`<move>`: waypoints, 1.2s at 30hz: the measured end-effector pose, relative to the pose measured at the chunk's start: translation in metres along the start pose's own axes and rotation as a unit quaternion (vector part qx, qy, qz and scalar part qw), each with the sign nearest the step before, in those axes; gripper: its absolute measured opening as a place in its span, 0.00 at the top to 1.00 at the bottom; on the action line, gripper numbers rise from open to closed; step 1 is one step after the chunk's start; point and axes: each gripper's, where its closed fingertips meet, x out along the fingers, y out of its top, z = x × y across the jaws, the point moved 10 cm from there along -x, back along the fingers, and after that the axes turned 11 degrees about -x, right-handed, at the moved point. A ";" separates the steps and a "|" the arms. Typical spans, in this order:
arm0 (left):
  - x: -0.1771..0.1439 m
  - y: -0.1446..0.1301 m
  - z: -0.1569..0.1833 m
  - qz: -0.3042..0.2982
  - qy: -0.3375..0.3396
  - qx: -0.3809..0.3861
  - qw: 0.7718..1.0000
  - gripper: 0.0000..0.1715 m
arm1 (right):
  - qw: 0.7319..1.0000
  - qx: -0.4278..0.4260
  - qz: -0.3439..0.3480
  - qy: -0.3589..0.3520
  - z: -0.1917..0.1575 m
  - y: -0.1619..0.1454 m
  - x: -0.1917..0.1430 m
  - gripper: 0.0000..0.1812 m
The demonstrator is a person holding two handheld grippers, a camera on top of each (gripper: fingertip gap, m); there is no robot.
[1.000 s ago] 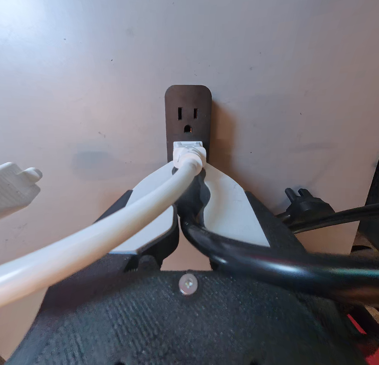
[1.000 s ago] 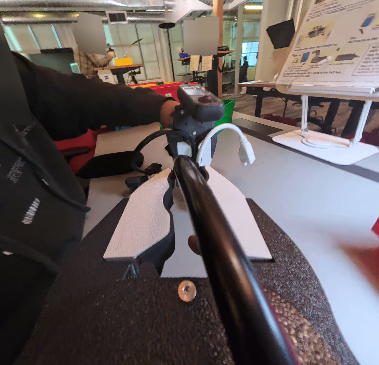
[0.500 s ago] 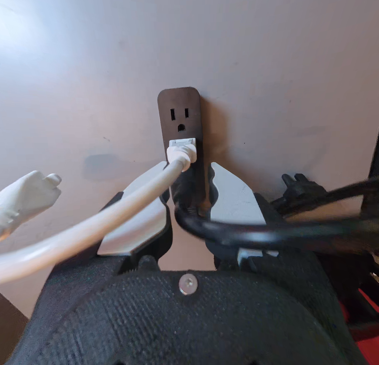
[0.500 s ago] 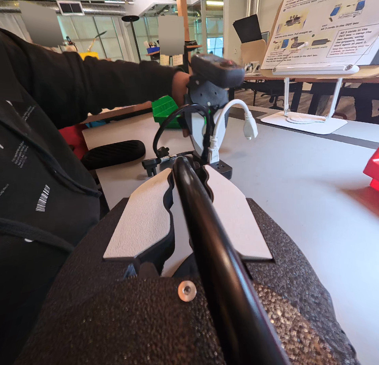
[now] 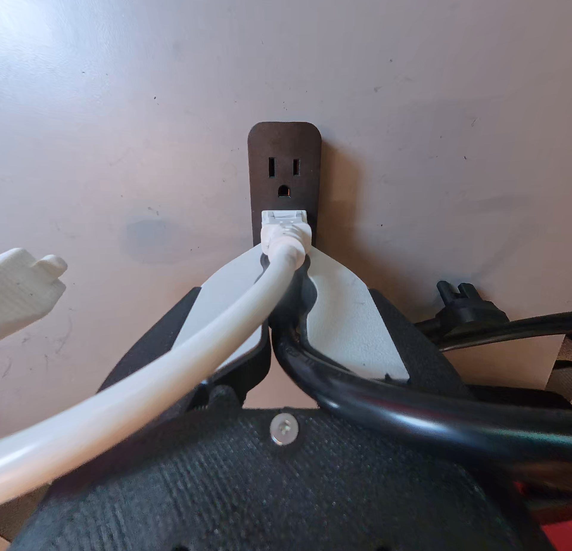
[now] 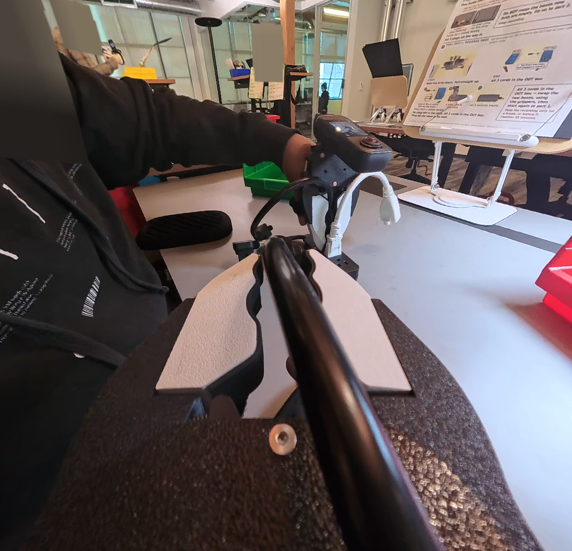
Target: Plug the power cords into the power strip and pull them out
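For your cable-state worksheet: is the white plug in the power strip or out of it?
In. The white plug sits seated against the black power strip, just below its one empty outlet; the right wrist view shows it standing upright in the strip.

The near half of the black power strip [image 5: 284, 164] lies hidden behind the white plug [image 5: 284, 231] and the left gripper [image 5: 286, 276]; what its fingers clamp there cannot be told. Beside the strip, the white cord [image 5: 130, 390] and black cord [image 5: 433, 418] run off the frame edges
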 end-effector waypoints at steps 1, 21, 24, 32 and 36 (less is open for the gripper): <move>0.000 0.000 0.000 0.000 0.001 0.000 1.000 0.90 | 1.000 -0.003 -0.001 0.000 -0.001 0.000 0.000 0.86; 0.000 0.001 0.002 -0.006 0.005 -0.003 1.000 0.90 | 0.997 -0.044 -0.060 0.011 0.029 0.019 0.036 0.86; 0.000 0.000 0.002 -0.004 0.005 -0.005 1.000 0.90 | 0.993 -0.058 -0.096 0.043 0.046 0.025 0.066 0.86; -0.008 -0.014 0.009 0.094 0.009 -0.028 0.995 0.70 | 0.982 -0.086 -0.151 0.081 0.079 0.034 0.104 0.86; -0.024 -0.035 0.010 0.199 0.002 -0.049 0.979 0.67 | 0.977 -0.085 -0.177 0.089 0.087 0.028 0.112 0.86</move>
